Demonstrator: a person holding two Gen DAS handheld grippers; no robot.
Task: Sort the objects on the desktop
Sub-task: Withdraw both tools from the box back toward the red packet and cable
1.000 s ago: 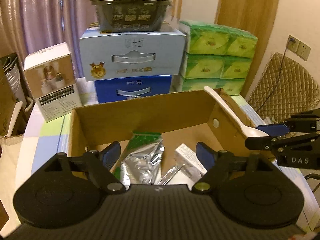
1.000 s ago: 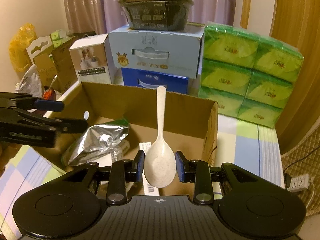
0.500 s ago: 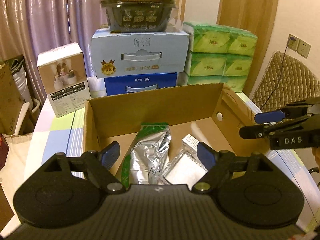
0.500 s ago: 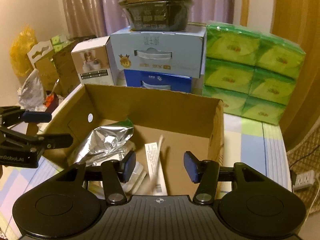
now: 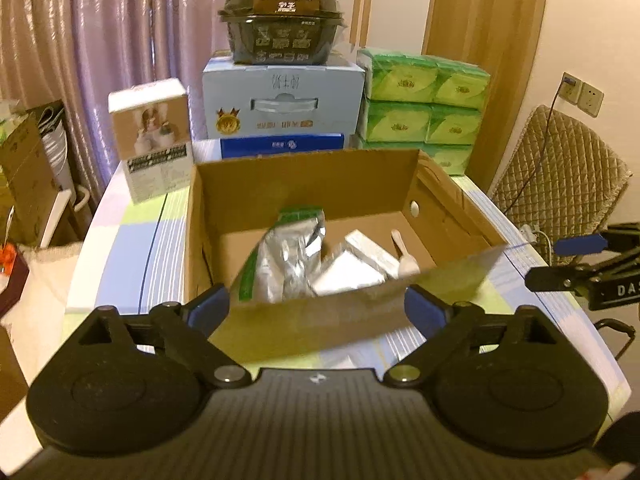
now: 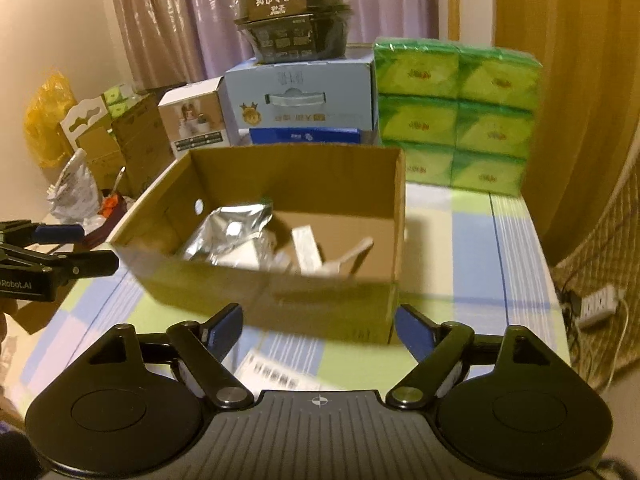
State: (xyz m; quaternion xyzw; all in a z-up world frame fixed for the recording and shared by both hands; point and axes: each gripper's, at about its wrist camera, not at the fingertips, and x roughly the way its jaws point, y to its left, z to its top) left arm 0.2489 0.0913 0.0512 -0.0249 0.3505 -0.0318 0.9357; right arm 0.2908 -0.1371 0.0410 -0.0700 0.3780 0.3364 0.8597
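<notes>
Sitting on a checked tablecloth (image 6: 472, 240) of pale blue, green and white, an open cardboard box (image 6: 320, 184) holds the sorted items. Starting at the left of the right wrist view, the left gripper (image 6: 96, 248) pokes in from the edge, well apart from the box; its blue-padded finger and black finger stand separated with nothing between them. Beyond it, off the table's left side, are a yellow bag (image 6: 46, 120) and a heap of small cartons. Inside the box, a crumpled silver foil pouch (image 6: 228, 228) lies toward the left wall, a flat white packet (image 6: 306, 246) lies near the middle, and a white plastic spoon (image 6: 352, 258) leans in the right part, its handle pointing up toward the right wall. The left wrist view shows the same pouch (image 5: 288, 256), a silver flat pack (image 5: 360, 264) beside it, and the spoon (image 5: 404, 254) at the right. Behind the box stand a small white product box (image 6: 196, 120), a light blue carton (image 6: 300, 96) with a black bowl container (image 6: 292, 16) on top, and, further right, a stack of green tissue packs (image 6: 456, 112). Nearest the camera, the right gripper (image 6: 318, 330) hovers before the box with its fingers spread wide and empty; a printed label (image 6: 276, 374) lies on the cloth below it.
</notes>
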